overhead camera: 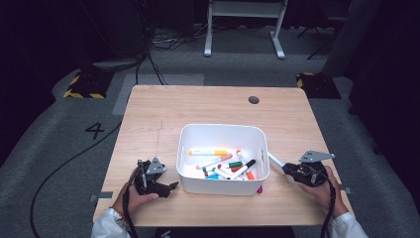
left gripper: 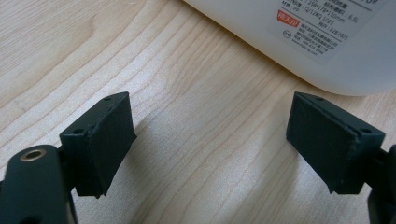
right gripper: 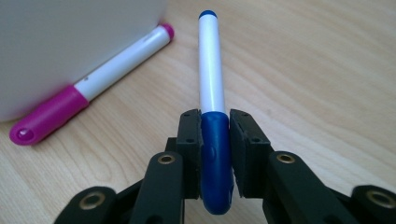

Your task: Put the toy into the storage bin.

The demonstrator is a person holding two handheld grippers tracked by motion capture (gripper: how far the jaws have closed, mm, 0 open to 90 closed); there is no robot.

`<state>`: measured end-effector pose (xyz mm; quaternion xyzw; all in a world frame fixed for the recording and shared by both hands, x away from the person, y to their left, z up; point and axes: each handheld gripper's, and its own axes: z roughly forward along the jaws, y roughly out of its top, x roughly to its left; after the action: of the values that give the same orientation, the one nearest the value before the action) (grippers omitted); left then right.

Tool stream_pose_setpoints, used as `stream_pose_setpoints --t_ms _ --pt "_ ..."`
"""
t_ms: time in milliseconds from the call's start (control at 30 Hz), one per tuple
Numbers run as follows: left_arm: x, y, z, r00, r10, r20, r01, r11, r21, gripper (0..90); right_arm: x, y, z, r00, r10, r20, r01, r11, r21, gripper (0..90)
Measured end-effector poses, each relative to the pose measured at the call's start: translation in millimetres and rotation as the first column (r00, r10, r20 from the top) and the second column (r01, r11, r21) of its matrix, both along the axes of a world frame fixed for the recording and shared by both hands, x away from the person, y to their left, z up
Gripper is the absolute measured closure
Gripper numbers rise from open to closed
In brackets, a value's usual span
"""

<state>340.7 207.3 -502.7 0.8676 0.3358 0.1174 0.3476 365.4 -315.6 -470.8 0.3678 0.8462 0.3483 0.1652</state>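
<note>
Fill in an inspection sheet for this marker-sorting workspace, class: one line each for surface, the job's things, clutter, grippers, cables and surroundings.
Surface: light wooden table, with a dark round hole near the far edge.
Job's things: white bin holding assorted markers; blue marker in the right gripper; pink marker lying on the table against the bin.
Clutter: nothing seen.
Grippers: left gripper open over bare wood beside the bin; right gripper shut on the blue marker's cap end.
Cables: one trails from each gripper; black cables lie on the floor beyond the table.
Surroundings: grey floor, white frame, yellow-black striped pads.
</note>
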Motion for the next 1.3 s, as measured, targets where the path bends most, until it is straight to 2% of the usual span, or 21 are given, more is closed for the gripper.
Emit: stream_pose_setpoints --t_ms 33,67,133,267,333,367,667,733,800,833,1033,1067,1133,1200,1233,1267,1300 --pt "0.0 0.0 0.0 1.0000 0.000 0.000 0.000 1.0000 0.000 15.3 0.0 -2.9 3.9 0.9998 -0.009 0.015 0.009 1.000 0.009 75.2" --pt "0.0 0.0 0.0 1.0000 0.000 0.000 0.000 1.0000 0.000 15.3 -0.6 -7.7 11.7 0.9993 -0.021 0.030 0.020 0.999 0.039 75.3" --pt "0.0 0.0 0.0 1.0000 0.000 0.000 0.000 1.0000 0.000 15.3 -0.7 -9.8 15.4 0.9991 -0.020 0.037 0.018 0.999 0.044 75.2" --pt "0.0 0.0 -0.1 1.0000 0.000 0.001 0.000 1.0000 -0.001 15.3 -2.2 -14.3 35.2 0.9966 -0.016 0.081 0.010 0.997 0.074 75.3" --pt "0.1 0.0 0.0 1.0000 0.000 0.001 0.000 1.0000 0.000 15.2 -1.4 -14.7 52.5 0.9934 -0.011 0.114 0.000 0.996 0.089 75.2" --pt "0.0 0.0 0.0 1.0000 0.000 0.000 0.000 1.0000 0.000 15.2 -1.4 -14.7 52.5 0.9934 -0.011 0.114 0.000 0.996 0.089 75.2" --pt "0.0 0.0 0.0 1.0000 0.000 0.000 0.000 1.0000 0.001 15.3 4.8 -1.1 98.7 0.9771 0.060 0.204 -0.083 0.991 0.103 75.2" --pt "0.0 0.0 0.0 1.0000 0.000 0.000 0.000 1.0000 0.000 15.3 7.8 8.9 109.3 0.9703 0.101 0.220 -0.125 0.987 0.100 75.2" --pt "0.0 0.0 0.0 1.0000 0.000 0.000 0.000 1.0000 0.000 15.3 8.2 12.2 111.5 0.9692 0.110 0.220 -0.133 0.987 0.093 75.2" --pt "0.0 0.0 0.0 1.0000 0.000 0.000 0.000 1.0000 0.000 15.3 10.2 20.4 115.7 0.9639 0.139 0.227 -0.160 0.984 0.076 75.2" --pt "0.0 0.0 0.0 1.0000 0.000 0.000 0.000 1.0000 0.000 15.3 15.2 48.7 124.1 0.9533 0.202 0.225 -0.219 0.974 0.054 75.2" --pt "0.0 0.0 0.0 1.0000 0.000 0.000 0.000 1.0000 0.000 15.3 15.8 54.9 125.0 0.9539 0.207 0.218 -0.223 0.974 0.052 75.2" --pt "0.0 0.0 0.0 1.0000 0.000 0.001 0.000 1.0000 0.000 15.3 18.3 62.0 125.7 0.9466 0.236 0.220 -0.251 0.967 0.046 75.2" --pt "0.0 0.0 0.1 1.0000 -0.001 0.001 0.001 1.0000 0.002 15.3 19.5 69.0 126.2 0.9455 0.249 0.210 -0.261 0.965 0.033 75.2" --pt "0.0 0.0 0.1 1.0000 -0.001 0.001 0.001 1.0000 0.001 15.3 21.2 73.8 126.0 0.9412 0.265 0.209 -0.277 0.961 0.027 75.2" --pt "-0.1 0.0 0.0 1.0000 0.000 0.001 0.000 1.0000 0.001 15.4 21.9 77.3 126.0 0.9420 0.269 0.201 -0.279 0.960 0.022 75.2" --pt "-0.1 0.0 0.0 1.0000 0.000 0.001 0.000 1.0000 0.000 15.4 23.5 80.4 125.9 0.9365 0.287 0.201 -0.295 0.956 0.008 75.2"
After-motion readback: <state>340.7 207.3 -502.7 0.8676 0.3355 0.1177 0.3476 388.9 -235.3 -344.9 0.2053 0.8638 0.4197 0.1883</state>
